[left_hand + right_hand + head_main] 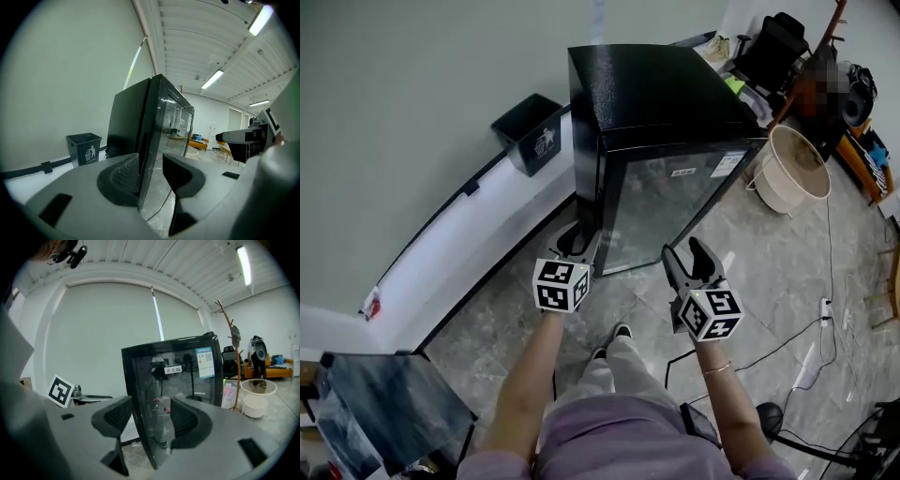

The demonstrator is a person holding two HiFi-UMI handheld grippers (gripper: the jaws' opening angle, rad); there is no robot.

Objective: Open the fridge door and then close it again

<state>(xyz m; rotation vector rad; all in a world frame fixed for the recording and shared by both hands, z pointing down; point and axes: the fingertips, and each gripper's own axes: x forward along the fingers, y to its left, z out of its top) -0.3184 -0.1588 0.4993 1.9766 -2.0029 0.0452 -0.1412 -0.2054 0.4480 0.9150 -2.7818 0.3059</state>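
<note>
A black mini fridge with a glass door stands on the tiled floor, and its door looks closed. My left gripper is at the door's left edge, low down. In the left gripper view that door edge runs up between the jaws of the left gripper; a gap shows beside the right pad, so the gripper is open. My right gripper hovers open in front of the glass, short of it. In the right gripper view the fridge stands beyond the empty right gripper.
A black waste bin stands against the wall left of the fridge. A beige bucket sits to its right, with a chair and a coat stand behind. Cables and a power strip lie on the floor at right. A dark screen is at lower left.
</note>
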